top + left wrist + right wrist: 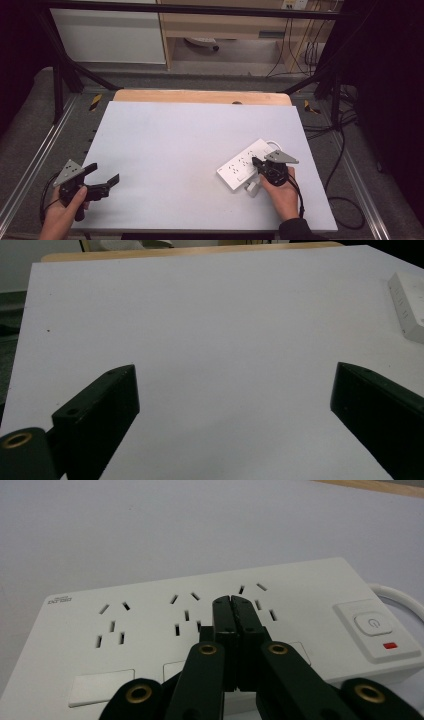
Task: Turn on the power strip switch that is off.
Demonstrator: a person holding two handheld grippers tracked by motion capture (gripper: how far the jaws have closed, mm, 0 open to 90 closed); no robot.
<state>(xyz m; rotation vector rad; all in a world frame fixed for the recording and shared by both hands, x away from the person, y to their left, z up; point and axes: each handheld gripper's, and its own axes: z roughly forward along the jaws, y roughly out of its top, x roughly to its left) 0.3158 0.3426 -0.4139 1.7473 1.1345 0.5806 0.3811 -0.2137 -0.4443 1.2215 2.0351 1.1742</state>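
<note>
Faintly, unreadable logo (61,599) on power strip (150,630)

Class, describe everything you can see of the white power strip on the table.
The power strip is a flat white block that looks like plastic, lying face up near the right side of the pale table. Its top carries three groups of socket slots, a square power button with a small red mark beside it, and a tiny logo at one end. A white cable leaves the button end. The right gripper, jaws shut, is over the sockets; contact is unclear.
</note>
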